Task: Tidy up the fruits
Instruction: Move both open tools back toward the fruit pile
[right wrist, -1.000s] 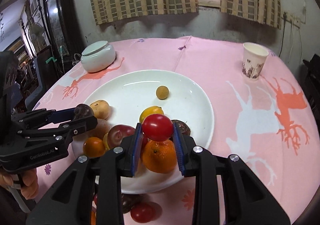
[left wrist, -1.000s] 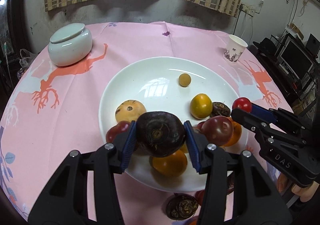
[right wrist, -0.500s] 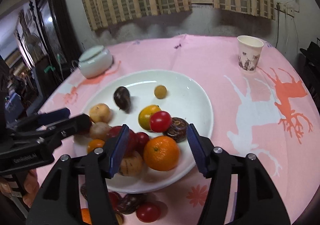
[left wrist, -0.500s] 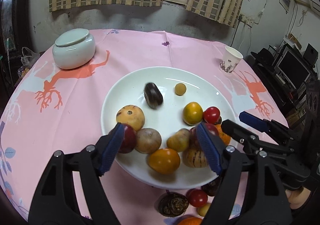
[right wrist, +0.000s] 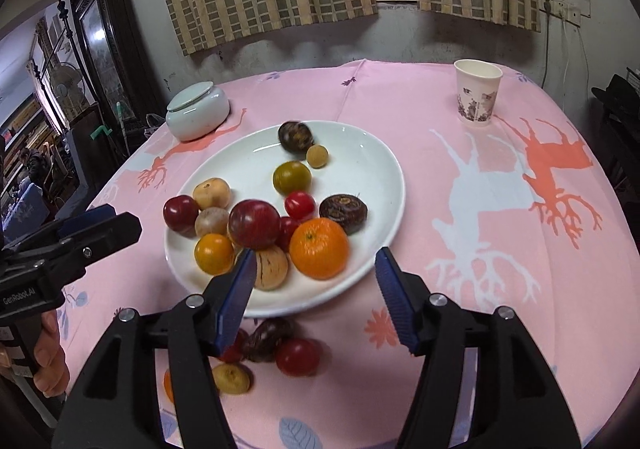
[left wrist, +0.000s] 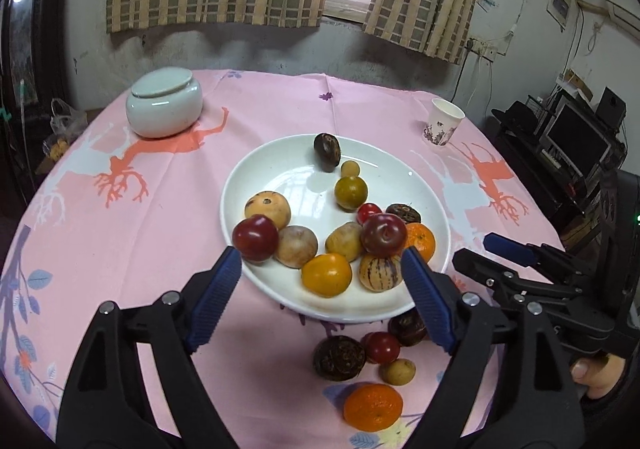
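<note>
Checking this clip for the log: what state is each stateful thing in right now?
left gripper: open, empty, jaws just opened
right gripper: open, empty, jaws just opened
white plate: upright, holding fruit
ceramic jar: lid on
paper cup: upright, contents not visible
loose fruit: on the cloth, off the plate

Far half of the plate (left wrist: 404, 185) is bare — its near half crowded with fruit (left wrist: 326, 275).
</note>
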`<state>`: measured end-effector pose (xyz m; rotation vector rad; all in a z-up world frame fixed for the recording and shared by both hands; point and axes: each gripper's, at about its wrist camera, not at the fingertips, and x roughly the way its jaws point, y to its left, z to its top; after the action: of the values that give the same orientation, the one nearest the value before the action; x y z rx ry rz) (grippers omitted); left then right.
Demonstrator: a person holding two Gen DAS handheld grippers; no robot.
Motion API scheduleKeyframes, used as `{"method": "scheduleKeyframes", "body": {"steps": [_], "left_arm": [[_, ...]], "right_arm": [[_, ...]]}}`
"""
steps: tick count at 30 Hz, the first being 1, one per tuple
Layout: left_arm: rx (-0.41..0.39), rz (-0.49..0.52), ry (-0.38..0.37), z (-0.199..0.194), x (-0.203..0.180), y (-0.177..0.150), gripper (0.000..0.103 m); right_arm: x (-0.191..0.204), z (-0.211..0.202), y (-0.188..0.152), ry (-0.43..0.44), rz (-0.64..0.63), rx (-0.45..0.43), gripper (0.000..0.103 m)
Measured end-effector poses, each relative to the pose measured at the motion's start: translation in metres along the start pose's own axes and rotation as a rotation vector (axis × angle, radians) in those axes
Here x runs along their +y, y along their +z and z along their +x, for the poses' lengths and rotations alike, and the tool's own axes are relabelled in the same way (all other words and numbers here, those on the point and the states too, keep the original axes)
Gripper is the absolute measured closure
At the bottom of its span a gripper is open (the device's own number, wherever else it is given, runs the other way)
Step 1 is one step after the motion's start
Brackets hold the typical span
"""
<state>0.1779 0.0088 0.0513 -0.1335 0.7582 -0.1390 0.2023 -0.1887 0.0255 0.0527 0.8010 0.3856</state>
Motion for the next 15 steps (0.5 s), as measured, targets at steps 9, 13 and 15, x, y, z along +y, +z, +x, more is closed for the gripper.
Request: {"method": "scheduleKeyframes", "body": {"steps": [9, 13, 15], "left_arm": [[0.016, 0.035, -0.013, -0.016, -0.004, -0.024, 0.015], [0.027, 0.034, -0.027, -0.02, -0.004, -0.034, 0.013], [0.027, 0.042, -0.038, -0.022, -0.004, -0.04, 0.013]], "right_arm": [[0.005, -0.027, -0.025, -0.003, -0.026, 0.006, 0.037], [0.009, -0.035, -0.034, 0.0, -0.014, 0.005, 0.022], [0.011, -0.039, -0.038, 0.009, -0.008, -0.018, 0.011]]}}
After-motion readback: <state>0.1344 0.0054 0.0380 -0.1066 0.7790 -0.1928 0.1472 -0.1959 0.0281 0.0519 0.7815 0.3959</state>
